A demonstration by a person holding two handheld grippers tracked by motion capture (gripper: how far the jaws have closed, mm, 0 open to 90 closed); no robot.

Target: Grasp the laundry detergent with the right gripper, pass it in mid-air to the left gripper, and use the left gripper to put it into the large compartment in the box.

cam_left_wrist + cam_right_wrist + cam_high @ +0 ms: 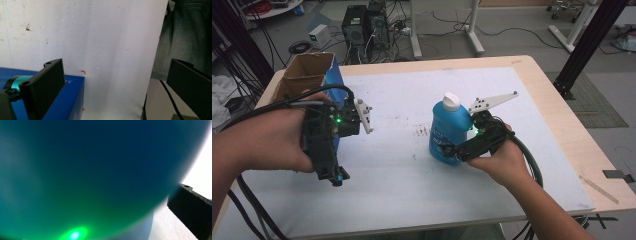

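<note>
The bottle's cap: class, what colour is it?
White. The cap tops the blue bottle, clearest in the high view.

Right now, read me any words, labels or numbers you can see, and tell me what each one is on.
None can be read.
Bottle: a label with white marks, too blurred to read.
Blue box: faint print near its top edge, too small to read.
Red marks on the white mat: no legible text.
</note>
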